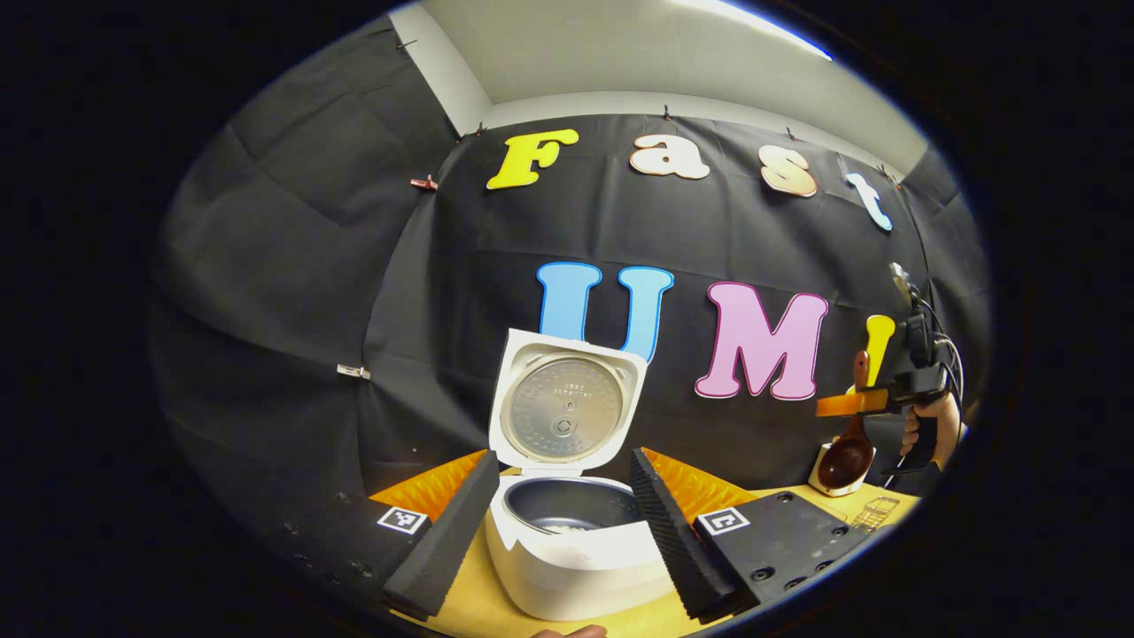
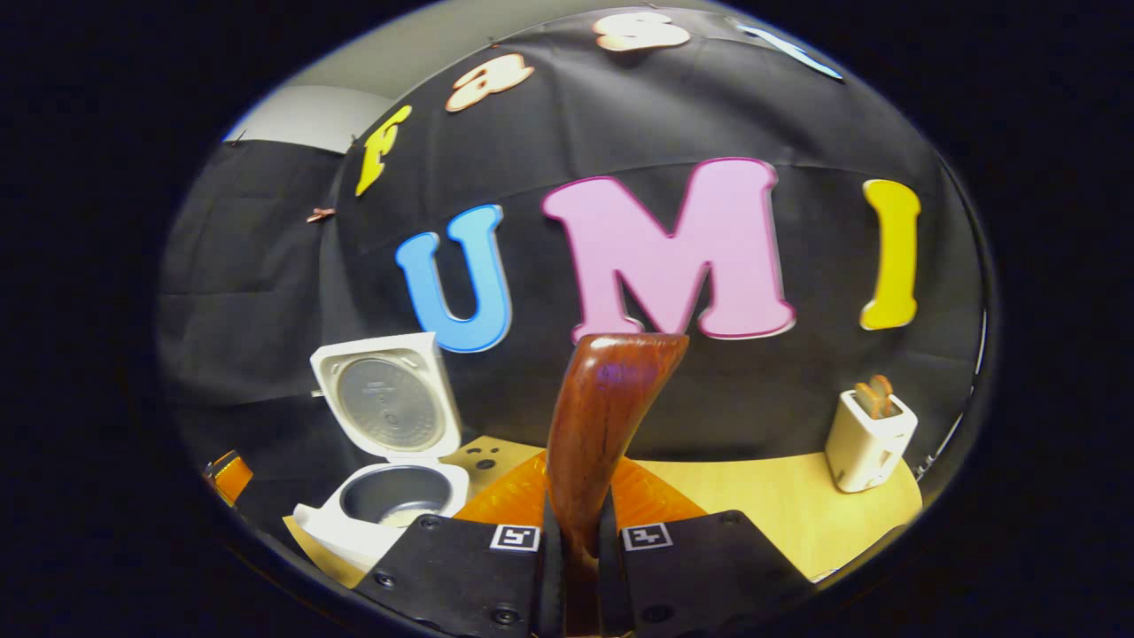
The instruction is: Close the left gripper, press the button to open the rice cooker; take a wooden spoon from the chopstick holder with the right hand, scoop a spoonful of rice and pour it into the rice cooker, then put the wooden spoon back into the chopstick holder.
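Left gripper (image 1: 558,518): ribbed wedge fingers, black blocks w/ square markers + screws. Right gripper (image 2: 580,567): same black blocks, markers, screws. Far off: black handle, cables, hand (image 1: 930,430).

A light wooden table (image 2: 753,514) carries the open rice cooker (image 2: 390,496) and the chopstick holder (image 2: 866,443).

Count, both views. Rice cooker (image 1: 567,532): one, lid up, on the table (image 2: 753,505) at the left. Wooden spoon (image 2: 602,416): one. Chopstick holder (image 2: 868,443): one, far right, with two wooden handles sticking up from it. Wire rack (image 1: 877,511): one, near right. Claws: two, left claw (image 1: 558,523) and right claw (image 2: 580,567). Hand (image 1: 930,430): one.
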### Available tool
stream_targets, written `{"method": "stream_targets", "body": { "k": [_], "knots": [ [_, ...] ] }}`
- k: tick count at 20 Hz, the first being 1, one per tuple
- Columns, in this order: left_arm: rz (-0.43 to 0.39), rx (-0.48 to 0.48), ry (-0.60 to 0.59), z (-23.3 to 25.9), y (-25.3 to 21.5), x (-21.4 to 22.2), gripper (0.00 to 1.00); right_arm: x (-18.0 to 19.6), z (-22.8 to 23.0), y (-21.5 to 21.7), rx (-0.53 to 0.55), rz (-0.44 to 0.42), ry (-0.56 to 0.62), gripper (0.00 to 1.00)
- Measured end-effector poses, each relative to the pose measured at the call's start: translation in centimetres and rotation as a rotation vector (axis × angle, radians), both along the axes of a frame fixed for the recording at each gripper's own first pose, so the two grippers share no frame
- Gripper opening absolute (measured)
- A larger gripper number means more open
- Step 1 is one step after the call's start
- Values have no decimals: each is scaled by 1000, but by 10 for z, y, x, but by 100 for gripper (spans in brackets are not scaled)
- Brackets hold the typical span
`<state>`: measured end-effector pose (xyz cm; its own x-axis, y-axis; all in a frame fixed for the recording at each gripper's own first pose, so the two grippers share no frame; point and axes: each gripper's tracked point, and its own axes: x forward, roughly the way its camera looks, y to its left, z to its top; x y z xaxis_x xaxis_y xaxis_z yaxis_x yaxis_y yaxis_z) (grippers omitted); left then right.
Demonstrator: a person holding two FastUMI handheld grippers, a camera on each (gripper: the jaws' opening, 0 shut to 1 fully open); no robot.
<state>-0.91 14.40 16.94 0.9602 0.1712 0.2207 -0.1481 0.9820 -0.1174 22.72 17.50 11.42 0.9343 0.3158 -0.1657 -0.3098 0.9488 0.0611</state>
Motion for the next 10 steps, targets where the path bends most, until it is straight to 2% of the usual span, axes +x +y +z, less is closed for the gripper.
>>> {"method": "stream_targets", "body": {
  "k": [5, 10],
  "knots": [
    [-26, -93, 11, -13, -13, 2, 95, -5, -5, -96, 23, -130, 1, 19],
    [-14, -79, 19, -21, -23, 10, 95, -7, -25, -163, 10, -230, 3, 19]
  ]
}}
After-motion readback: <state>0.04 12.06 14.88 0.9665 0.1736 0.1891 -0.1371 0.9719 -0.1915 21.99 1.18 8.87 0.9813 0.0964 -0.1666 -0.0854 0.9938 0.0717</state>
